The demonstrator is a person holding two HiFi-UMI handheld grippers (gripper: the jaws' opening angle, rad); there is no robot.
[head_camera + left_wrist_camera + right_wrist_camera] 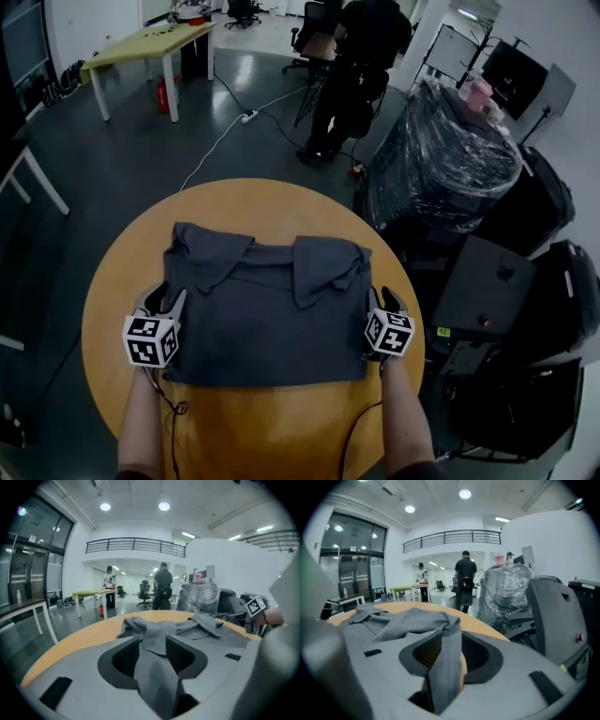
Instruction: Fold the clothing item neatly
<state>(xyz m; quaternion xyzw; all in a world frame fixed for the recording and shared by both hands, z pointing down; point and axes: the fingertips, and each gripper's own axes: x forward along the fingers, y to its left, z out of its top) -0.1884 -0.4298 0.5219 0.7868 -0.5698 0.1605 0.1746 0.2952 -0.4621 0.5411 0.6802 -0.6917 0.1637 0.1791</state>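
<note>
Grey cloth between both sets of jaws; on the left gripper (152,638), jaws parted about midway, a fold of the shirt (262,309) lying slack in the gap, not pinched as far as can be judged; same on the right gripper (451,637), jaws apart, a narrow strip of the side edge draped between them, bare orange table (281,199) showing beside the strip on the right-jaw side, so no clamp there either. Ahead of the jaws: rest of the shirt spread flat on the round table, two turned-in flaps (323,267), probably sleeves, at the far edge beyond the tips; near hem behind the tips, towards the hands; one side edge at each gripper. Reads as the tail of a fold step: sides already in, body squared to a rectangle, edges lying on the table, not lifted. Next, probably: back both grippers clear, re-grip the near hem corners, carry them over to the far edge for the cross fold. Calls for a clean withdrawal first, since slack cloth inside the jaws could snag and pull the side folds open; then both corners lifted together and level, else a skewed fold.
</note>
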